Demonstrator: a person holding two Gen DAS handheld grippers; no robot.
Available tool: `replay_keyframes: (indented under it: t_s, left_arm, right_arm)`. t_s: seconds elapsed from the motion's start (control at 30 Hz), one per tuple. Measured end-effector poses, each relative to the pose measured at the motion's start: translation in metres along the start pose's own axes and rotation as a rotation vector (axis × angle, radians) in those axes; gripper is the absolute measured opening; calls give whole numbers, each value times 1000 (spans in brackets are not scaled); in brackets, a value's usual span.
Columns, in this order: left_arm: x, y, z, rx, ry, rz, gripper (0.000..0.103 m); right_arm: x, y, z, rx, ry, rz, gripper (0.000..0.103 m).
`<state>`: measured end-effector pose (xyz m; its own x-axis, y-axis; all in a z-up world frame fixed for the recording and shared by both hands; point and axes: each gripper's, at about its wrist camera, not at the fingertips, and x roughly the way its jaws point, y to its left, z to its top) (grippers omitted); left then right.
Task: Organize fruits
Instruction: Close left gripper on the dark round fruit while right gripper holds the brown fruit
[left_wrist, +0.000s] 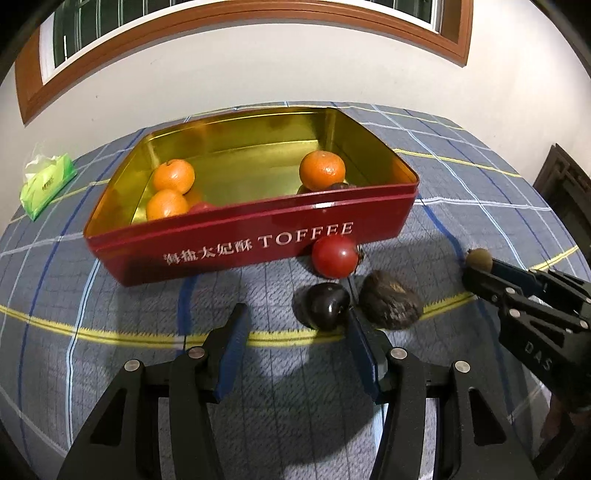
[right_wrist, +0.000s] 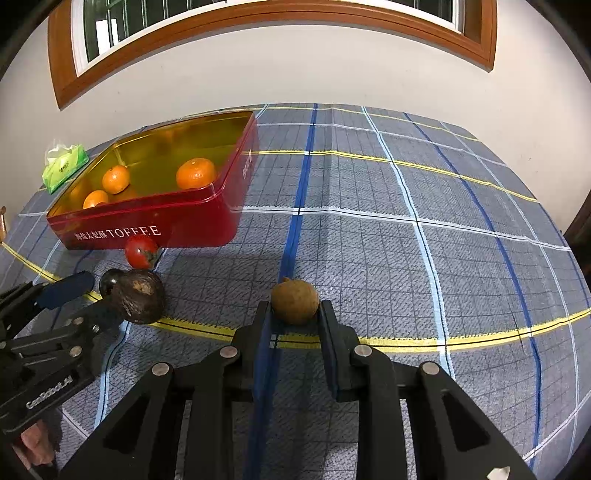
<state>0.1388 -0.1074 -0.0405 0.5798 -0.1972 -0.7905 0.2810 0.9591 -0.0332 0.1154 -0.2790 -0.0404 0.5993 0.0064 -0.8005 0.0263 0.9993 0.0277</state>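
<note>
Fruit pick-up under way, tin waiting for the next arrivals

Left gripper (left_wrist: 295, 323) gapes wide, right pad nudging the dark fruit (left_wrist: 327, 304) beside the avocado (left_wrist: 391, 304); it needs to centre and close. Right gripper (right_wrist: 295, 314) pinches the small brown fruit (right_wrist: 294, 301), low over the cloth, well right of the red tin (right_wrist: 147, 221) — lift and carry next

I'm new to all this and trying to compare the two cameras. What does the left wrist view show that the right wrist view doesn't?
Only the left wrist view: a dark fruit and a red one inside the tin.

Only the right wrist view: the round brown fruit whole, and open tablecloth beyond.

Both: three oranges, tomato, avocado, tissue pack.
</note>
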Motion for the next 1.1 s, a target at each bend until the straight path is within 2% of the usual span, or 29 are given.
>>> replay_keyframes:
  t_s: [0.1,0.53,1.1]
  left_arm:
    - [3,-1,2,-2,-3,3,53]
    - [2,-2,3,-7,-13,-26,26]
    - [-6,5,-4,-10,-14,-13,25]
  right_arm:
    - [0,0,0,1,0,1,25]
    - [0,0,0,-1,1,-2,25]
    - [1,1,0,-2,1,-4,24]
